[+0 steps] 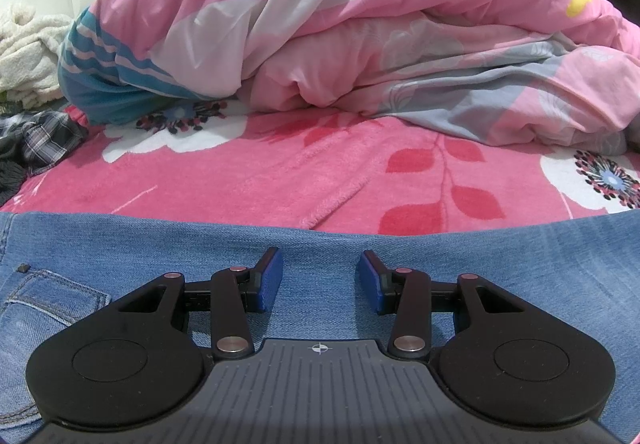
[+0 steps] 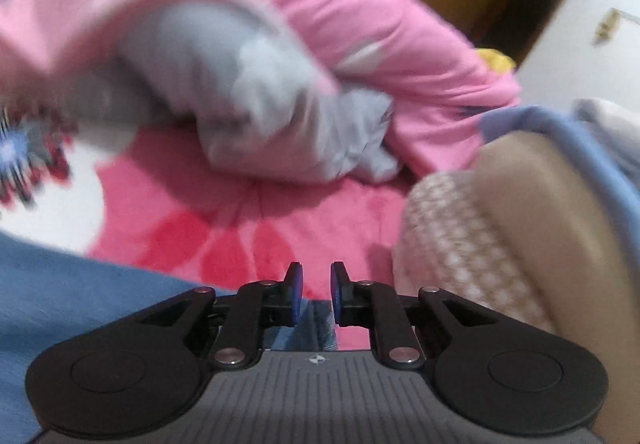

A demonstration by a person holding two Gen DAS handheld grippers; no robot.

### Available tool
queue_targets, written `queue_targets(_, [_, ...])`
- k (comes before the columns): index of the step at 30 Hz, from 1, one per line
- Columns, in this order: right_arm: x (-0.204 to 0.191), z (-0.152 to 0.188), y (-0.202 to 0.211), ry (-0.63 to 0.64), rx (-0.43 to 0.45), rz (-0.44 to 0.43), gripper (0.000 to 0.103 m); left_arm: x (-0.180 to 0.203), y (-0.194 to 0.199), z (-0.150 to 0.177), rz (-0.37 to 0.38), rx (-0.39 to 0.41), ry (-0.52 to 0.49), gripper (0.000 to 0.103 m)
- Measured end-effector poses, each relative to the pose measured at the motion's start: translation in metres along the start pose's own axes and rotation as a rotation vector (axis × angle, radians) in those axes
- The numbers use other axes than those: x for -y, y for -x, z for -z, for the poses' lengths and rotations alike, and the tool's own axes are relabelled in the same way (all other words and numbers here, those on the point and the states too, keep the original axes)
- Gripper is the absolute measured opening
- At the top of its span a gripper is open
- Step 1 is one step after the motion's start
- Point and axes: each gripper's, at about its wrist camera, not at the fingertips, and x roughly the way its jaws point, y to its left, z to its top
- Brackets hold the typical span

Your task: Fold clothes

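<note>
Blurred quilt (image 2: 280, 44); jeans (image 1: 320, 244) cut off

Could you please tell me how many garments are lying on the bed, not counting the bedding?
3 that I can tell: the jeans spread nearest, under the left gripper; a plaid garment at the far left edge; a cream fleecy piece behind it. More may be hidden under the duvet.
</note>
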Motion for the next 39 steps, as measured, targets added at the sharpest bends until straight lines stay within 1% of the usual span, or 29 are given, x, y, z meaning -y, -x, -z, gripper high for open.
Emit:
queue_targets(1, [0.002,-0.001,0.01,-0.029,0.022,-0.002,0.016,0.0,0.0,0.0,0.0,0.0,0.0,0.043])
queue_targets(2, [0.002,-0.001,0.031,-0.071,0.06,-0.053,0.017,0.0,0.0,0.0,0.0,0.001,0.002,0.043])
queue_targets(3, [0.001,-0.001,0.051,-0.111,0.095,-0.11,0.021,0.0,0.0,0.0,0.001,0.001,0.003,0.043])
queue_targets(5, [-0.007,0.002,0.092,-0.177,0.133,-0.294,0.03,-0.001,0.0,0.0,0.005,-0.001,0.011,0.043])
queue_targets(7, [-0.03,0.008,0.124,-0.174,0.127,-0.483,0.031,-0.004,0.001,-0.001,0.013,-0.004,0.028,0.043])
queue_targets(9, [-0.054,0.018,0.143,-0.189,0.082,-0.643,0.031,-0.007,0.003,-0.002,0.015,-0.006,0.045,0.043])
queue_targets(10, [-0.067,0.024,0.151,-0.199,0.052,-0.719,0.031,-0.008,0.004,-0.002,0.013,-0.005,0.051,0.043])
queue_targets(11, [-0.077,0.027,0.155,-0.202,0.032,-0.755,0.031,-0.01,0.006,-0.002,0.008,-0.001,0.053,0.043])
queue_targets(12, [-0.086,0.032,0.158,-0.212,0.016,-0.775,0.031,-0.012,0.007,-0.002,0.003,0.003,0.053,0.043])
queue_targets(15, [-0.098,0.039,0.15,-0.283,-0.024,-0.771,0.031,-0.017,0.007,-0.002,0.004,-0.001,0.059,0.043])
queue_targets(17, [-0.103,0.042,0.137,-0.305,-0.064,-0.724,0.031,-0.022,0.007,-0.001,0.007,-0.005,0.065,0.043])
queue_targets(19, [-0.114,0.049,0.124,-0.217,-0.112,-0.658,0.028,-0.025,0.007,-0.001,0.009,-0.006,0.072,0.043])
queue_targets(22, [-0.12,0.06,0.133,-0.181,-0.089,-0.622,0.028,-0.031,0.01,-0.002,0.006,0.0,0.09,0.043])
queue_targets(25, [-0.124,0.055,0.143,-0.146,-0.089,-0.586,0.029,-0.034,0.012,-0.003,0.011,-0.003,0.101,0.043])
queue_targets(29, [-0.141,0.039,0.141,-0.122,-0.069,-0.594,0.029,-0.034,0.012,-0.001,0.014,-0.006,0.089,0.043])
queue_targets(32, [-0.157,0.032,0.136,-0.126,-0.087,-0.607,0.029,-0.035,0.011,-0.001,0.018,-0.01,0.094,0.043])
queue_targets(33, [-0.157,0.031,0.135,-0.167,-0.101,-0.623,0.03,-0.036,0.011,-0.001,0.021,-0.012,0.098,0.043])
queue_targets(36, [-0.14,0.035,0.129,-0.42,-0.166,-0.769,0.03,-0.038,0.011,-0.002,0.026,-0.013,0.109,0.043])
queue_targets(38, [-0.122,0.05,0.116,-0.694,-0.238,-0.885,0.03,-0.039,0.011,-0.002,0.027,-0.013,0.113,0.043])
queue_targets(39, [-0.117,0.061,0.11,-0.811,-0.267,-0.933,0.03,-0.039,0.012,-0.002,0.027,-0.013,0.115,0.043])
